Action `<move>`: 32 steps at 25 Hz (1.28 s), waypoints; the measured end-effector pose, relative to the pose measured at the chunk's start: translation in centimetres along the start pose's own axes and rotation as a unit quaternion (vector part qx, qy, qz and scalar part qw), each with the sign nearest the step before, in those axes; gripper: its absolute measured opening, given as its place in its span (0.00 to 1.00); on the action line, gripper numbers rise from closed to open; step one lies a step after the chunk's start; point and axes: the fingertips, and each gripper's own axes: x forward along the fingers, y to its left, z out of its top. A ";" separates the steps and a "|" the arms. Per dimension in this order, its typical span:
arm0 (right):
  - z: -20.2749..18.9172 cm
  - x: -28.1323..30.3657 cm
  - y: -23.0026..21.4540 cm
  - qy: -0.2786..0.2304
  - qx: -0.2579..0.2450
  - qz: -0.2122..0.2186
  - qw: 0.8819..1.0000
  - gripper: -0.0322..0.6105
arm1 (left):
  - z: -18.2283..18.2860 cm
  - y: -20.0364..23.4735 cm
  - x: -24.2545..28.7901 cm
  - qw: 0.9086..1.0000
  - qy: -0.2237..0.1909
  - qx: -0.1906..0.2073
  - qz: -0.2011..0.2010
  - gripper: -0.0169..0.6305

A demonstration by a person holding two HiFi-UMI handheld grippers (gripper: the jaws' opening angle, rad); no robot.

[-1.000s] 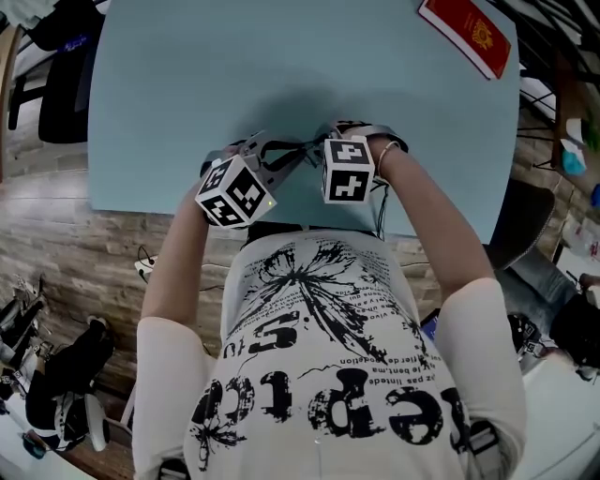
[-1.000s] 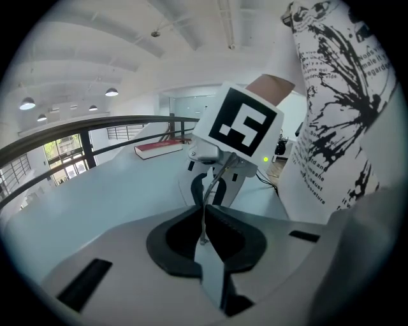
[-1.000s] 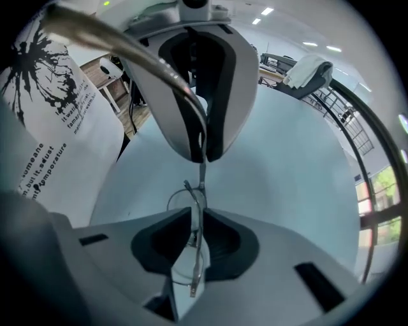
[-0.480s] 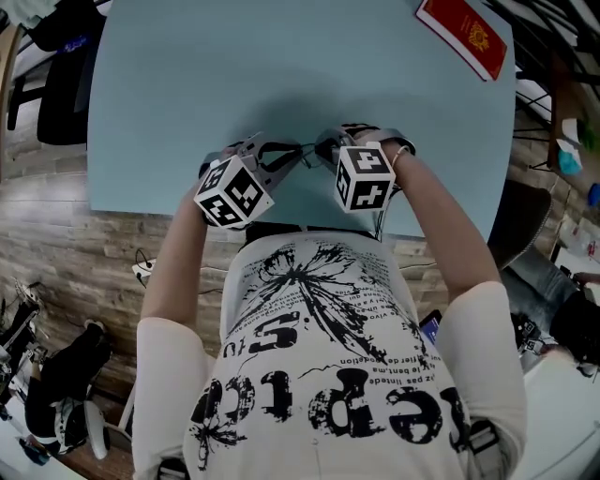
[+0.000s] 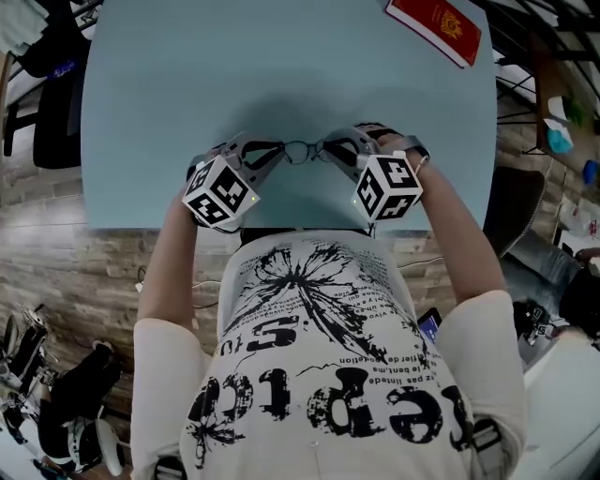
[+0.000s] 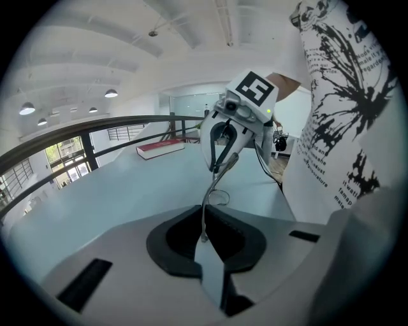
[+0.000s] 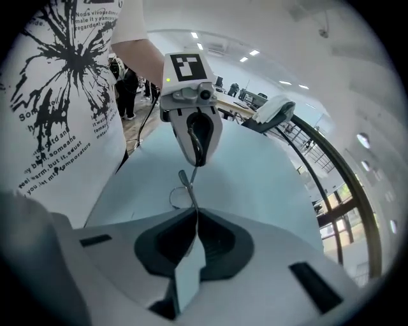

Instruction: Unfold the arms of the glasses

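Pale blue desk, red book at far corner. Glasses over near edge, strung between claws. Left claw clenched on one arm; right claw closing on other arm, wire between pads. Light, thin, probably bendy with fragile hinges; best held at arm ends.

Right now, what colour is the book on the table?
The book is red, clearest in the head view.

Glasses over blue table, red book
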 end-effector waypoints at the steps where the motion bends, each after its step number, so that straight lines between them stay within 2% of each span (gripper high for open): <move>1: -0.4 -0.5 -0.1 -0.002 0.008 -0.008 1.000 0.09 | 0.1 0.2 0.1 1.000 0.002 0.002 0.000 0.07; 6: -2.2 -2.5 -0.5 -0.010 0.036 -0.043 0.998 0.09 | 0.6 1.0 0.7 1.000 0.020 0.023 0.005 0.07; 10: -3.7 -3.3 -0.6 -0.009 0.057 -0.068 0.996 0.09 | 0.6 1.9 0.8 0.999 0.026 0.024 0.016 0.07; 16: -5.4 -3.9 -0.9 -0.011 0.094 -0.077 0.993 0.10 | 1.0 2.7 0.7 0.999 0.023 0.019 0.023 0.07; 28: -4.6 -3.4 -0.5 -0.004 0.085 -0.080 0.993 0.10 | 1.1 2.7 0.5 0.999 0.020 0.017 0.046 0.07; 32: -4.4 -2.9 0.2 0.005 0.082 -0.075 0.994 0.18 | 0.7 2.0 0.3 0.999 0.023 0.016 0.047 0.08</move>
